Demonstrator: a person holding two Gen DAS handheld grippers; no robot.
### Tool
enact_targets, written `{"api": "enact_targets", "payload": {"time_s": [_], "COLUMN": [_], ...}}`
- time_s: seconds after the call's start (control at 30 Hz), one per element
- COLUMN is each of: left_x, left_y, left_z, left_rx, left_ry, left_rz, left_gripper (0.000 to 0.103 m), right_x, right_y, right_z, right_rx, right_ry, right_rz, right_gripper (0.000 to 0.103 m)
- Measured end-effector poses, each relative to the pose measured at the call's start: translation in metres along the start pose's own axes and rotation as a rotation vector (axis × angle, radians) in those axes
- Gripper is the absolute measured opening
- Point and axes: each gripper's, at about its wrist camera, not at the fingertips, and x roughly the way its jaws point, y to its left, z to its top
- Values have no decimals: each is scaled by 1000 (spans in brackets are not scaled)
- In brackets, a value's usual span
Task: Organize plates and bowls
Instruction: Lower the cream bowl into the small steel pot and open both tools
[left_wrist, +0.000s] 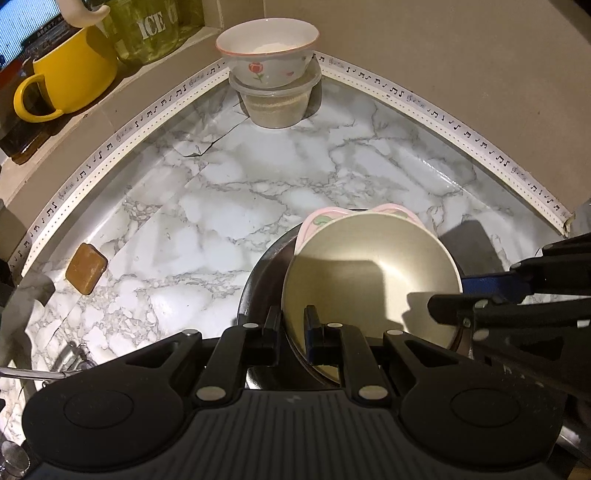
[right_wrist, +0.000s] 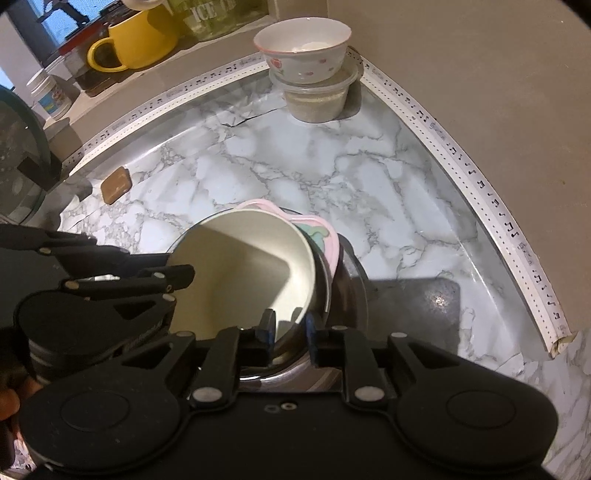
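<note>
A cream bowl (left_wrist: 369, 288) sits in a stack with a pink plate (left_wrist: 325, 218) and a dark metal bowl (left_wrist: 258, 280) beneath, over the marble counter. My left gripper (left_wrist: 293, 328) is shut on the cream bowl's near rim. In the right wrist view my right gripper (right_wrist: 290, 328) is shut on the rims of the cream bowl (right_wrist: 240, 266) and the metal bowl (right_wrist: 340, 295); the pink plate (right_wrist: 325, 236) pokes out behind. A white flowered bowl (left_wrist: 267, 48) rests on a lidded plastic tub (left_wrist: 275, 101) in the far corner.
A yellow mug (left_wrist: 70, 74) and a glass jar (left_wrist: 147, 29) stand on the ledge at left. A brown soap bar (left_wrist: 86, 267) lies on the marble counter (left_wrist: 258, 184). White trim (left_wrist: 461, 129) edges the walls. A glass lid (right_wrist: 18, 155) stands at far left.
</note>
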Motion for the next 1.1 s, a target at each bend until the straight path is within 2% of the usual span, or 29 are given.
{"api": "enact_targets", "payload": {"time_s": [0.47, 0.6, 0.63, 0.7, 0.77, 0.8, 0.9, 1.1], "left_x": [-19, -29, -30, -32, -35, -36, -34, -16], "left_y": [17, 22, 24, 28, 32, 34, 42, 58], "left_z": [-9, -14, -15, -19, -23, -25, -29, -38], "left_rx": [-67, -73, -77, -88, -98, -101, -123, -175], "left_ry": [-49, -67, -69, -78, -101, -114, -113, -93], "left_rz": [-81, -98, -100, -104, -84, -71, -72, -75], "left_gripper": [15, 16, 20, 37, 68, 71, 72, 72], "right_x": [-30, -40, -42, -46, -49, -50, -50, -33], "right_y": [0, -4, -6, -10, -15, -19, -30, -53], "right_z": [-11, -15, -16, -19, -21, -22, -26, -30], "right_rx": [-49, -55, -54, -55, -56, -54, -45, -8], "right_ry": [-69, -93, -98, -110, -120, -123, -133, -120], "right_rz": [22, 27, 30, 33, 36, 38, 48, 36], "right_gripper": [32, 40, 43, 46, 48, 50, 64, 65]}}
